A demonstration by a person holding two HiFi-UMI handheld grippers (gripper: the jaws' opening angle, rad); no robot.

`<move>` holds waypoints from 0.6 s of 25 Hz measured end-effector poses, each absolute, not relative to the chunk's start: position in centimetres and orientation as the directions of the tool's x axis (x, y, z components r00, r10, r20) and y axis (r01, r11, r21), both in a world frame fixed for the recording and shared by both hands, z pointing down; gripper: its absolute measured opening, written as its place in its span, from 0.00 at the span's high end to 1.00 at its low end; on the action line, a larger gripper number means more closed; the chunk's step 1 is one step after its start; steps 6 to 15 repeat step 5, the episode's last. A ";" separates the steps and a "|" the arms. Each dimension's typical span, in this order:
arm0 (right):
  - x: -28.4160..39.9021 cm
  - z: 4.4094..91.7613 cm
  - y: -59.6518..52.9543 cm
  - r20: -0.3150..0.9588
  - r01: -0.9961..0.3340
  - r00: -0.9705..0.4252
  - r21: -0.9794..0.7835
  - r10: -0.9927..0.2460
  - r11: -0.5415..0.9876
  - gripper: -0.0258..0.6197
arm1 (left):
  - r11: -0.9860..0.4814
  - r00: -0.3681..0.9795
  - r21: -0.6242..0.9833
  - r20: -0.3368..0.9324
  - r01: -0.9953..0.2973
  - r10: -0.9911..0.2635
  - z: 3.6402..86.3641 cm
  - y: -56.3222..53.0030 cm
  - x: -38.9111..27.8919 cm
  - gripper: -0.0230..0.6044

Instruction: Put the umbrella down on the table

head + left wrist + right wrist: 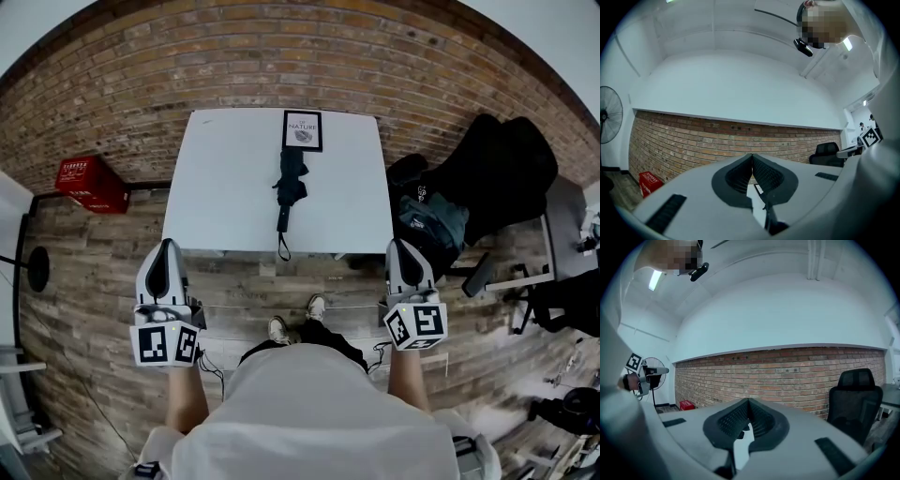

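- A red crate sat by the brick wall on the left; a black office chair and bags crowded the desk's right side.
- The folded umbrella lay flat mid-desk, just below a printed card.
- The left tool and right tool hung short of the near edge, well apart from the umbrella, both pressed together and empty.
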State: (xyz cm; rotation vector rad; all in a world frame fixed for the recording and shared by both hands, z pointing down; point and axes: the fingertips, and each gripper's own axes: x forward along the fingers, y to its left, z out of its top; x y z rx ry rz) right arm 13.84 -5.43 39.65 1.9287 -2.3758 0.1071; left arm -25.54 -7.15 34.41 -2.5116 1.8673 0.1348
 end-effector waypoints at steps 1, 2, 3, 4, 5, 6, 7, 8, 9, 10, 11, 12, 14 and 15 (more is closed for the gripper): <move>14.0 39.7 -5.4 0.107 -0.979 -0.204 -0.004 -0.973 0.204 0.93 | -0.291 0.287 0.043 -0.074 -0.956 -0.955 34.4 -7.2 -25.4 0.92; 14.1 39.7 -5.5 0.108 -0.979 -0.203 -0.004 -0.973 0.204 0.93 | -0.292 0.289 0.042 -0.073 -0.955 -0.955 34.4 -7.2 -25.3 0.92; 14.2 39.7 -5.5 0.108 -0.979 -0.202 -0.005 -0.973 0.203 0.93 | -0.293 0.289 0.042 -0.072 -0.955 -0.955 34.4 -7.3 -25.1 0.92; 14.3 39.8 -5.6 0.109 -0.979 -0.202 -0.006 -0.973 0.202 0.93 | -0.293 0.290 0.042 -0.071 -0.955 -0.955 34.4 -7.3 -25.0 0.92; 14.4 39.8 -5.6 0.109 -0.979 -0.201 -0.006 -0.973 0.202 0.93 | -0.293 0.290 0.042 -0.070 -0.955 -0.955 34.5 -7.4 -24.9 0.93; 14.4 39.8 -5.6 0.109 -0.979 -0.201 -0.006 -0.973 0.202 0.93 | -0.293 0.290 0.042 -0.070 -0.955 -0.955 34.5 -7.4 -24.9 0.93; 14.4 39.8 -5.6 0.109 -0.979 -0.201 -0.006 -0.973 0.202 0.93 | -0.293 0.290 0.042 -0.070 -0.955 -0.955 34.5 -7.4 -24.9 0.93; 14.4 39.8 -5.6 0.109 -0.979 -0.201 -0.006 -0.973 0.202 0.93 | -0.293 0.290 0.042 -0.070 -0.955 -0.955 34.5 -7.4 -24.9 0.93; 14.4 39.8 -5.6 0.109 -0.979 -0.201 -0.006 -0.973 0.202 0.93 | -0.293 0.290 0.042 -0.070 -0.955 -0.955 34.5 -7.4 -24.9 0.93; 14.4 39.8 -5.6 0.109 -0.979 -0.201 -0.006 -0.973 0.202 0.93 | -0.293 0.290 0.042 -0.070 -0.955 -0.955 34.5 -7.4 -24.9 0.93; 14.4 39.8 -5.6 0.109 -0.979 -0.201 -0.006 -0.973 0.202 0.93 | -0.293 0.290 0.042 -0.070 -0.955 -0.955 34.5 -7.4 -24.9 0.93; 14.4 39.8 -5.6 0.109 -0.979 -0.201 -0.006 -0.973 0.202 0.93 | -0.293 0.290 0.042 -0.070 -0.955 -0.955 34.5 -7.4 -24.9 0.93; 14.4 39.8 -5.6 0.109 -0.979 -0.201 -0.006 -0.973 0.202 0.93 | -0.293 0.290 0.042 -0.070 -0.955 -0.955 34.5 -7.4 -24.9 0.93; 14.4 39.8 -5.6 0.109 -0.979 -0.201 -0.006 -0.973 0.202 0.93 | -0.293 0.290 0.042 -0.070 -0.955 -0.955 34.5 -7.4 -24.9 0.93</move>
